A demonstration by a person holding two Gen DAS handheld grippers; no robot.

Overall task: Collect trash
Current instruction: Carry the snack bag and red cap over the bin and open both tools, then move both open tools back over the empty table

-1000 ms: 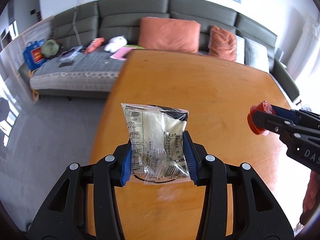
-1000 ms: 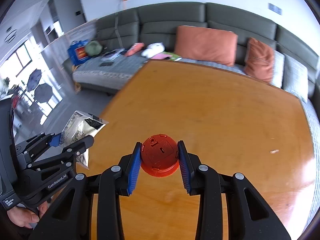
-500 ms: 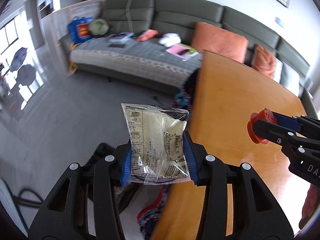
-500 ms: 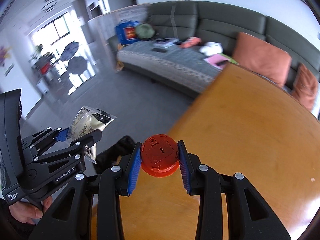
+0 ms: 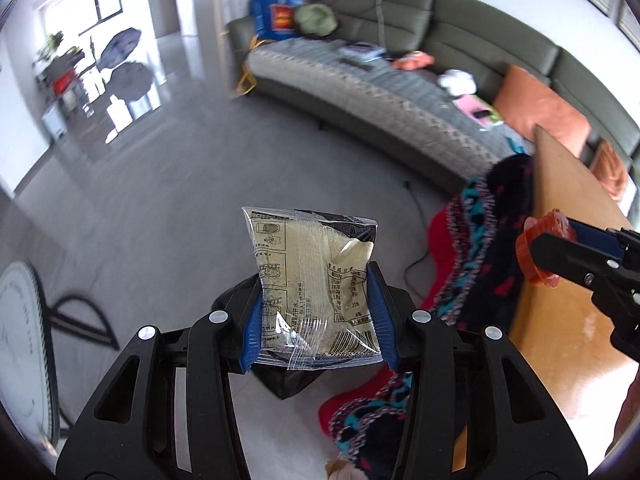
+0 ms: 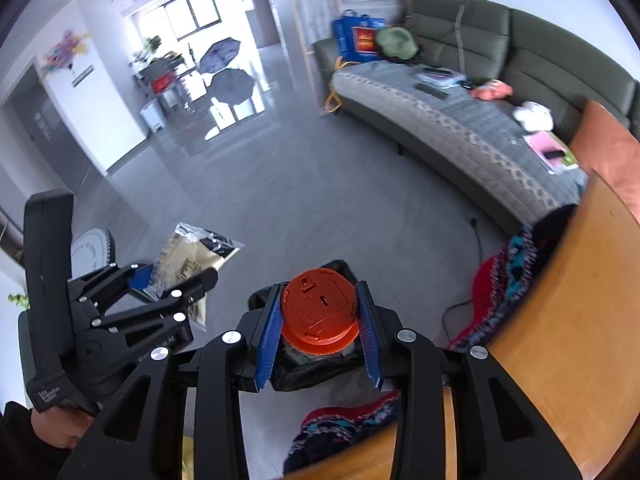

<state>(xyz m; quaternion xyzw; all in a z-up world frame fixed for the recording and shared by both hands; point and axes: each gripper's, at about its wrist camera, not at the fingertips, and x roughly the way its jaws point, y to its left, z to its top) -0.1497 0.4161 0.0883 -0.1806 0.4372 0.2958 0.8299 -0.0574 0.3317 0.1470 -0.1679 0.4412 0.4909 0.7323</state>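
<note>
Left gripper [image 5: 316,314]: jaws clamped on a clear food packet [image 5: 314,284], gripped across its width, long axis running up along the fingers toward 12 o'clock. Packet appears to hold a pale block; print and barcode face the camera.

Right gripper [image 6: 320,316]: jaws closed on an orange cap [image 6: 319,312], flat top toward the lens. In the left view the same cap sits at 3 o'clock.

Both hands are out over the grey floor [image 5: 168,184], off the counter [image 6: 568,320] edge, which lies at 3 to 4 o'clock in both views. A patterned knit cloth [image 5: 480,248] hangs by that edge.

Key relation: a black bag [image 6: 304,372], seemingly the trash bag, sits directly beneath the right jaws, its mouth showing around and under the cap. In the left view the same dark bag peeks out just below the packet, toward 6 o'clock. The right hand looks the better centred over it; the left is just beside it at 9 o'clock in the right view.

Judgement: carry nearly done; next is release over the bag. Risk: the light packet drifting past the rim.
</note>
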